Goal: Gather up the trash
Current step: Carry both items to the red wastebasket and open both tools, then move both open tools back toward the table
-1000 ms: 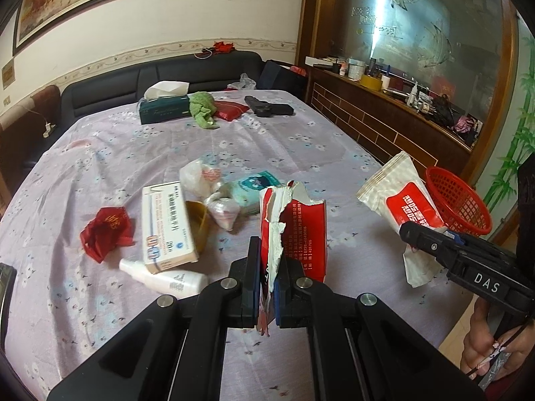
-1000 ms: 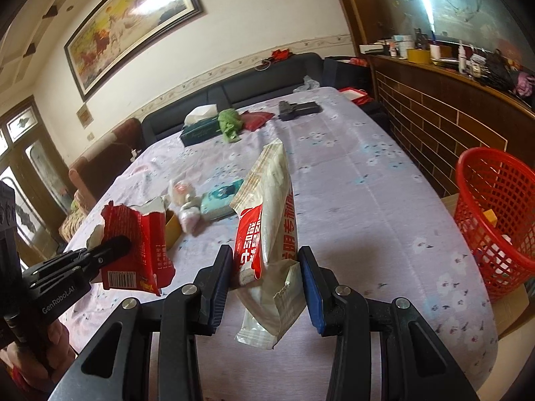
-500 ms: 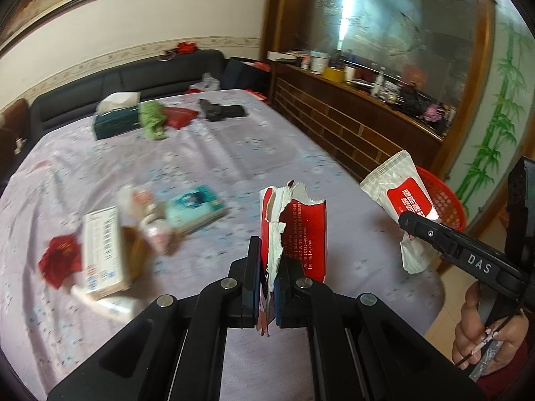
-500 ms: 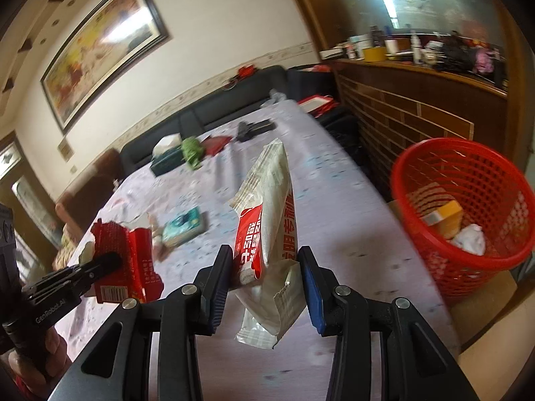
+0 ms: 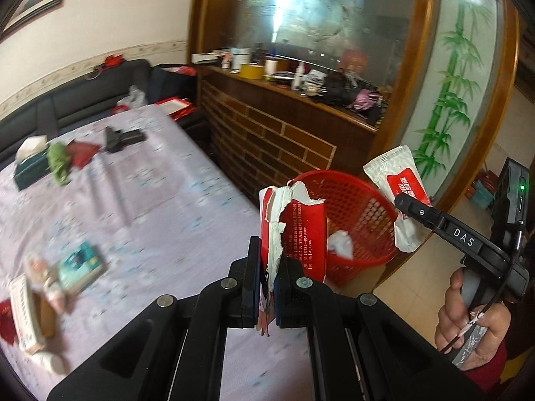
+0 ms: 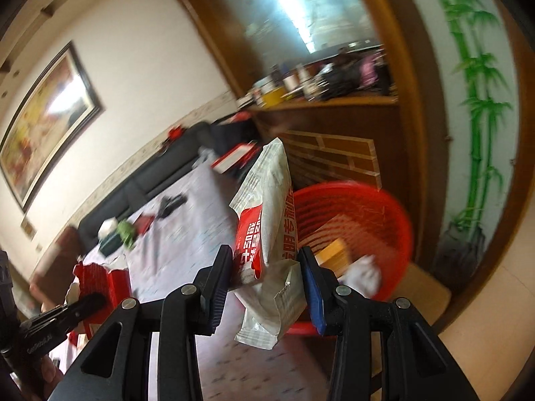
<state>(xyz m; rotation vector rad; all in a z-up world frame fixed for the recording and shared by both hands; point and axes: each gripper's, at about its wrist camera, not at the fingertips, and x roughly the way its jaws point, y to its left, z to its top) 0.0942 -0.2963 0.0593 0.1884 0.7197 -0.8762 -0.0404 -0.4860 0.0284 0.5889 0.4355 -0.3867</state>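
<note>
The red basket [image 5: 359, 215] sits on the floor just past the tabletop [image 5: 140, 207] edge, already holding some scraps. A drop made short of its rim could land either piece on the floor, I think. The left gripper [image 5: 267, 287] has its fingers pinched fully together on a torn red carton [image 5: 301, 230], ragged white along the rip. The right gripper [image 6: 267, 279], fingers partly apart, clamps a crinkled white-and-red wrapper [image 6: 271, 214]; its slack tail could snag the rim.
</note>
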